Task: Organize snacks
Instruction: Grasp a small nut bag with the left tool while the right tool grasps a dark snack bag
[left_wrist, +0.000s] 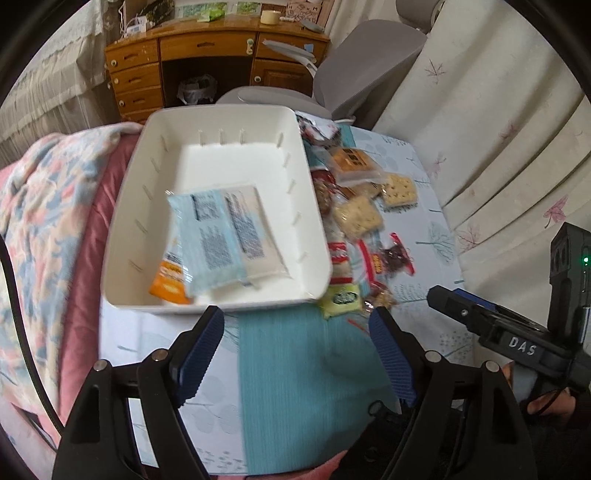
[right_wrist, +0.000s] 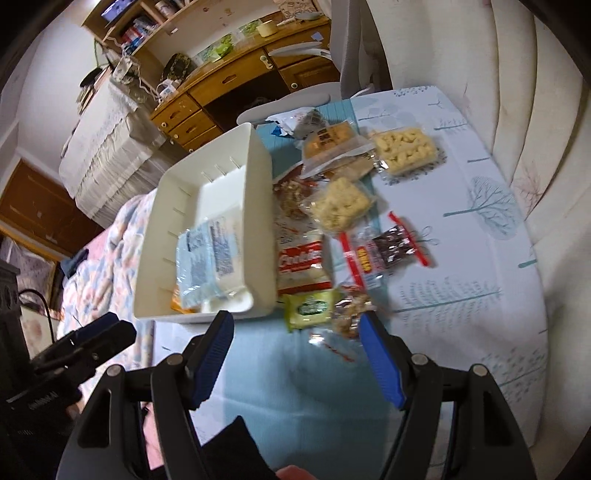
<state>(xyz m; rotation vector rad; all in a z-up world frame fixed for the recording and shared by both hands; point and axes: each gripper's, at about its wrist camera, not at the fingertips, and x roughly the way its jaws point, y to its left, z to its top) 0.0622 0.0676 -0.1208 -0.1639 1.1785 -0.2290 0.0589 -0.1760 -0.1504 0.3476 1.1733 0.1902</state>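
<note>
Small table (left_wrist: 288, 369) under pale tree-print cloth with teal stripe; wooden desk (left_wrist: 207, 48), grey chair (left_wrist: 362, 70), floral blanket (left_wrist: 48, 206) around. White bin (left_wrist: 221, 299) on table holds light-blue packet (left_wrist: 214, 236) over orange packet (left_wrist: 168, 280). Loose snack packs (right_wrist: 340, 206) heaped just right of bin. Left gripper (left_wrist: 297, 325), right gripper (right_wrist: 297, 328): jaws apart, empty.

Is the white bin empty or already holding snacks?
Holding snacks: the white bin contains a light blue packet and an orange packet; most snacks remain outside.
</note>
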